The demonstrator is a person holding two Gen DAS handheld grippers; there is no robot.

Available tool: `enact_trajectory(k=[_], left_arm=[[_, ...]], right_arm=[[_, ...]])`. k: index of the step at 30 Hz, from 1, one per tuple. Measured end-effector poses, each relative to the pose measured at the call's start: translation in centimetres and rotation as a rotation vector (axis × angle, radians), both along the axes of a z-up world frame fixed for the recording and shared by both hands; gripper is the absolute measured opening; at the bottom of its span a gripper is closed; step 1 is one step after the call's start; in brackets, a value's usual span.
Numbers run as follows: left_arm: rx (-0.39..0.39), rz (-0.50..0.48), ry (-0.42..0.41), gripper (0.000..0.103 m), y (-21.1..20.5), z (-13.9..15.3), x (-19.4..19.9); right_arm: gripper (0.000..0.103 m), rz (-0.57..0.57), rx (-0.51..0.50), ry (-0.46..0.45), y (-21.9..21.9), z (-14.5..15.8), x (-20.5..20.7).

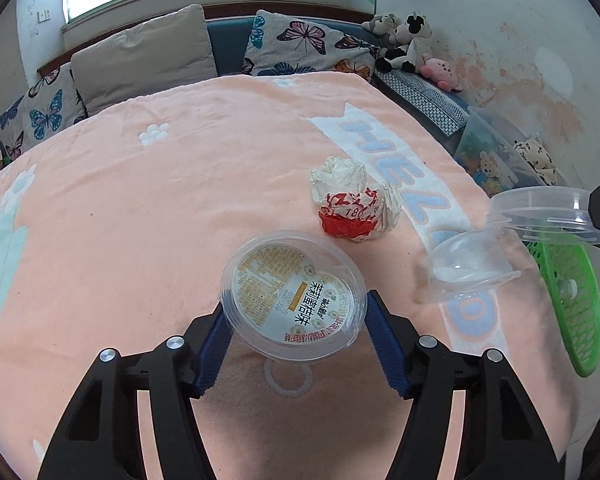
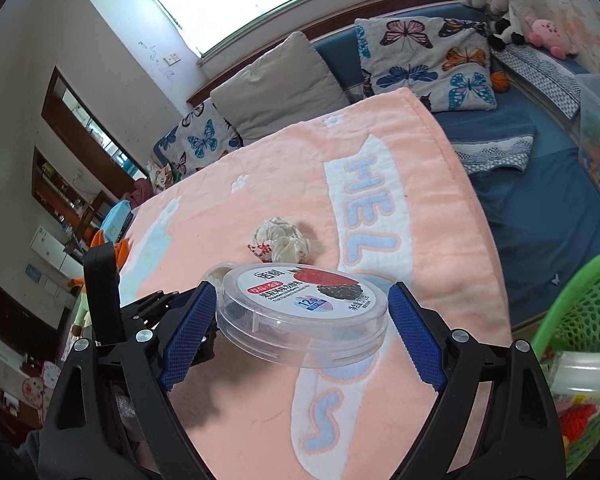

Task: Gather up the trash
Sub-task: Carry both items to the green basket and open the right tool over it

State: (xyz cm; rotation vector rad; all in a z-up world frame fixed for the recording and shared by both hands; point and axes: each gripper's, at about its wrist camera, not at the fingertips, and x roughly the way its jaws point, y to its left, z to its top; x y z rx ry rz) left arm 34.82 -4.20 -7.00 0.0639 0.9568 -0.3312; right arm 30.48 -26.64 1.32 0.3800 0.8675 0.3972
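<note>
Basket [image 2: 572, 320] holds trash; grippers hold cups.

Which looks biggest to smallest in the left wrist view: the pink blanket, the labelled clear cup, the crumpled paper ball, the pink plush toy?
1. Pink blanket, by far.
2. Labelled clear cup, though it sits nearest the camera, which enlarges it.
3. Crumpled paper ball.
4. Pink plush toy, though far away, so its true size is unsure.

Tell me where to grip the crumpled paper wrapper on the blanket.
Grip the crumpled paper wrapper across its middle, coming from above with jaws wide. It is a roughly round, springy wad lying loose on the soft pink blanket, so there is probably no edge worth pinching.
</note>
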Motion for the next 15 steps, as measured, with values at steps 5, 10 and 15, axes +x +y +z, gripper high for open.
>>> enact_trajectory(k=[5, 10, 15], left_arm=[[-0.025, 0.012, -0.014, 0.062, 0.3, 1.2, -1.3], [-0.057, 0.007, -0.04, 0.062, 0.1, 3.0, -3.2], [-0.078, -0.017, -0.069, 0.062, -0.8, 4.7, -5.2]], right_arm=[[0.087, -0.013, 0.02, -0.014, -0.8, 0.4, -1.5], [0.087, -0.032, 0.03, -0.031, -1.9, 1.1, -3.4], [0.086, -0.067, 0.038, -0.034, -3.7, 1.0, -5.4]])
